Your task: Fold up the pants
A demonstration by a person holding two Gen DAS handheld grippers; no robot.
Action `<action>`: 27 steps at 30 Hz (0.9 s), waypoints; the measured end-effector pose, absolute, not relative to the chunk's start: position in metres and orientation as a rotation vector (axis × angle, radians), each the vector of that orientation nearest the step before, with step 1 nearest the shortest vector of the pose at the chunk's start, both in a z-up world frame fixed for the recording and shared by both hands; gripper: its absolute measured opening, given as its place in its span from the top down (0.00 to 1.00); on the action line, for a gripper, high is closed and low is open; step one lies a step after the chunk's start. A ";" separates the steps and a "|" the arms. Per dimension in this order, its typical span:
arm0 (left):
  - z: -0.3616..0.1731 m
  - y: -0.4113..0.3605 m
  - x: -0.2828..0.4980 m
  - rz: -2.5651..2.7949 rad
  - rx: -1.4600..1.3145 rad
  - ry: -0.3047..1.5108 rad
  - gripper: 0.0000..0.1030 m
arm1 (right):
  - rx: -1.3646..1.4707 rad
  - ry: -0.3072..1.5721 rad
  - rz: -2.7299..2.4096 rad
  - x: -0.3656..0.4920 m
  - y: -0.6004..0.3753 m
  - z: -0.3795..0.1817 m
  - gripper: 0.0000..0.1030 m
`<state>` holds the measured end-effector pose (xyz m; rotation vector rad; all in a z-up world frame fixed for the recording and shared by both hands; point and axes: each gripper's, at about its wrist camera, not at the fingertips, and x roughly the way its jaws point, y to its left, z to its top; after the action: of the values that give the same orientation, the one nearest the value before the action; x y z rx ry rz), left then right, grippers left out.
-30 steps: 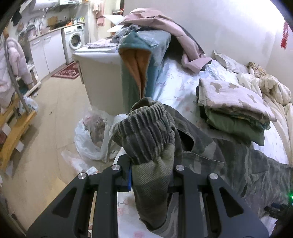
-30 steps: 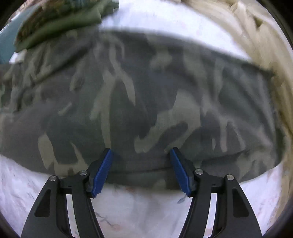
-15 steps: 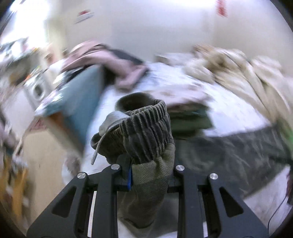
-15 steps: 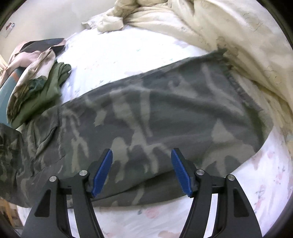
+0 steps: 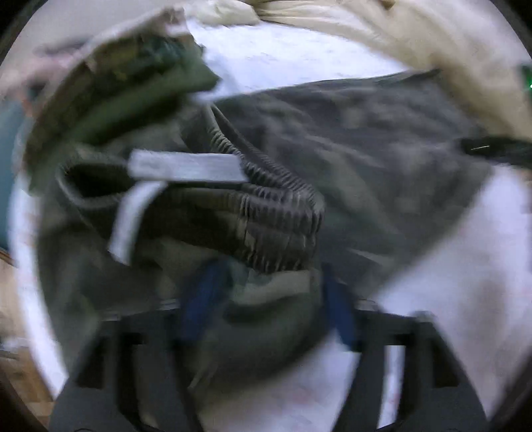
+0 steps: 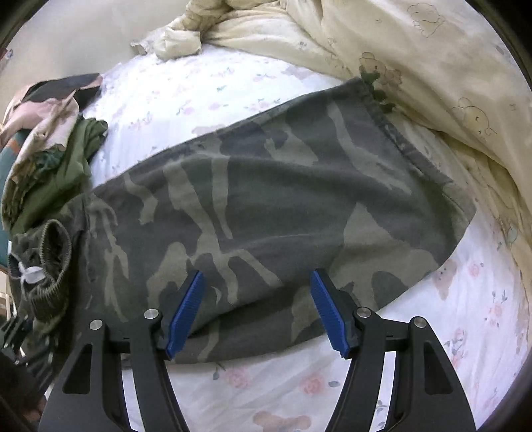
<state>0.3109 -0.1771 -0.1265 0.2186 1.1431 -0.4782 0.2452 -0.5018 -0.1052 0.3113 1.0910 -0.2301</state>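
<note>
1. Bed sheet (image 6: 332, 382): white with a pink floral print, covering the bed; bare stretches at 12 o'clock and along 5 to 6 o'clock in the right wrist view.
2. Camouflage pants (image 6: 266, 206): lying flat across the sheet, leg hem toward 1 o'clock, ribbed elastic waistband (image 6: 55, 262) bunched at 9 o'clock with a white drawstring showing.
3. Cream quilt (image 6: 432, 66): printed with bear outlines, heaped along the bed from 12 to 3 o'clock, touching the pants hem.
4. Stack of folded clothes (image 6: 60, 156): olive and patterned pieces at 10 o'clock, just beside the pants.
5. Wall (image 6: 83, 30): pale, plain, behind the bed at 11 o'clock.
6. Right gripper (image 6: 257, 310): released, blue pads spread wide above the near edge of the pants, holding nothing.
7. Left gripper (image 5: 266, 299): view heavily blurred; waistband cloth sits between the blue pads, but whether they are clenched on it cannot be told.
</note>
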 end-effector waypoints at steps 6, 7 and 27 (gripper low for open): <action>-0.076 -0.087 0.292 -0.492 -0.026 1.097 0.20 | 0.404 1.040 0.000 0.253 -0.464 -0.088 0.32; -0.072 -0.075 0.294 -0.469 -0.027 1.074 0.20 | 0.521 1.025 0.156 0.254 -0.451 -0.084 0.33; -0.144 0.052 0.343 -0.063 -0.162 1.208 0.20 | 0.388 1.014 0.350 0.357 -0.273 -0.085 0.88</action>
<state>0.3433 0.0518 -0.1438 -0.1617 1.2083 -0.0631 0.3573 -0.2726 -0.0854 0.3884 1.0143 0.3495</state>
